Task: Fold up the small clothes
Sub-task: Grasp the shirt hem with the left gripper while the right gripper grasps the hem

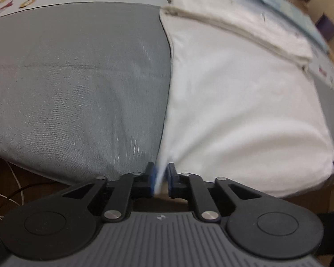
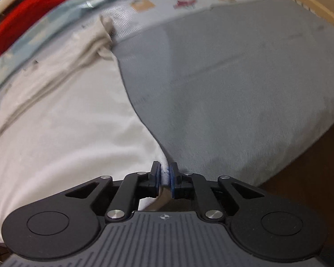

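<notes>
Each handheld tool, the left gripper (image 1: pixel 162 181) and the right gripper (image 2: pixel 165 179), is built alike: a grey ribbed body with a small round black-and-white crosshair mark at its front edge, flanked by two round matte-black housings with a faint circle on each top. From these, black linkage arms run forward, joined by shiny silver pivot screws. They end in short black fingers (image 1: pixel 149 179) faced with blue pads (image 2: pixel 172 181).

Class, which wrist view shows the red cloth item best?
The right wrist view: the red cloth item shows, blurred, at the upper left beyond the white garment. The left wrist view catches only a small red patch at its top right edge, unidentifiable.
</notes>
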